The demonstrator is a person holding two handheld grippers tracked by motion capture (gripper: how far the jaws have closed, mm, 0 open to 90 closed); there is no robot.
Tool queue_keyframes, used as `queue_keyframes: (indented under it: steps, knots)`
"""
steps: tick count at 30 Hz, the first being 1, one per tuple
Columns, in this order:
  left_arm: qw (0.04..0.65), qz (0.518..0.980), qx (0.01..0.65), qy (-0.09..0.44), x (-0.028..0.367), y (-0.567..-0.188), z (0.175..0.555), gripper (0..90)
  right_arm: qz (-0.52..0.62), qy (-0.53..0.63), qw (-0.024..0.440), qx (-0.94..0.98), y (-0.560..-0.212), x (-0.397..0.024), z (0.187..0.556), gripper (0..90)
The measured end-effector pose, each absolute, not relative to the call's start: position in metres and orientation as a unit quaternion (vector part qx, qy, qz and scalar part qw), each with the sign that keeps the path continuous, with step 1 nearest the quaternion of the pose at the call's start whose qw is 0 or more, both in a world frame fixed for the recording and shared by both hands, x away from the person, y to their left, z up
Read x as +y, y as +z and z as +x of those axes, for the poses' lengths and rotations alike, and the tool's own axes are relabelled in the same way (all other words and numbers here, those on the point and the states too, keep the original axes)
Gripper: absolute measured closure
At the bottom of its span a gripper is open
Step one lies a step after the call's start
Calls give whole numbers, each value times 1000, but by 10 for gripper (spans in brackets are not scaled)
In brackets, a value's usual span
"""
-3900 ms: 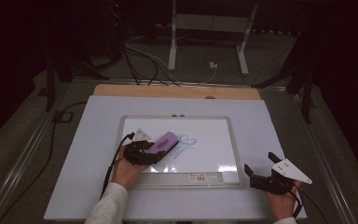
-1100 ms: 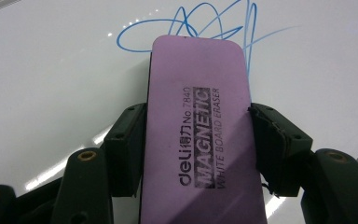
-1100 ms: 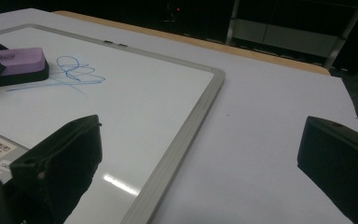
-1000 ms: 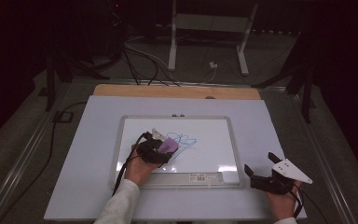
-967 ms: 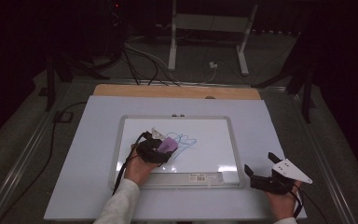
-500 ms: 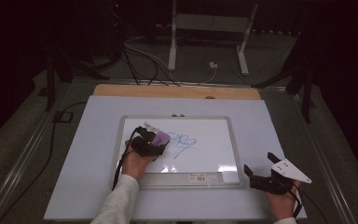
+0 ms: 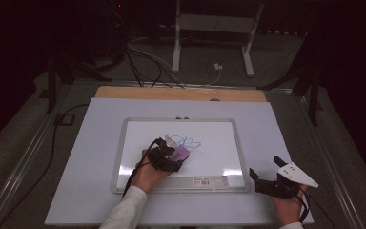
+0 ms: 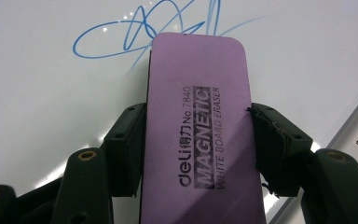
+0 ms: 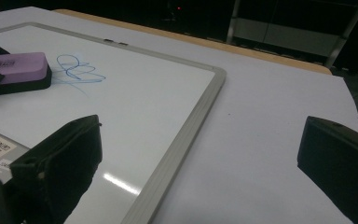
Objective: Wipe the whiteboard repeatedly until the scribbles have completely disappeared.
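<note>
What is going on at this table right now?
A person is cleaning a whiteboard. The left gripper is shut on a purple eraser, which lies flat on the board beside blue scribbles not yet wiped. The right gripper rests open on the table, off the board's right corner.
</note>
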State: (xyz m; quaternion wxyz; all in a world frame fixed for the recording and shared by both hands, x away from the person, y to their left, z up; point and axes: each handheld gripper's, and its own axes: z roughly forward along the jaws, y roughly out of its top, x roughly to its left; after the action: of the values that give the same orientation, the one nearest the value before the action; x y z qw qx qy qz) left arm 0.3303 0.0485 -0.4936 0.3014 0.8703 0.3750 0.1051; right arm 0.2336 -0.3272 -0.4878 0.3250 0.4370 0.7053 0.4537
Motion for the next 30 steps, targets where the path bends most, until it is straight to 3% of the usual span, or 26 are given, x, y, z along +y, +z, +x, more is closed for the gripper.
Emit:
queue_keyframes:
  steps: [8, 11, 18, 23, 30]
  knots:
    - [282, 847, 424, 151, 66, -494, 350, 417, 439, 455, 325, 703, -487, -329, 233, 3]
    - [287, 836, 444, 144, 71, -495, 356, 417, 438, 455, 326, 704, -487, -328, 233, 3]
    - [297, 849, 420, 125, 57, -495, 348, 417, 437, 454, 326, 705, -488, -328, 234, 3]
    - [314, 869, 368, 101, 39, -496, 337, 416, 437, 454, 326, 705, -488, -327, 234, 3]
    - [296, 857, 403, 125, 51, -495, 350, 417, 438, 455, 327, 703, -487, -329, 233, 3]
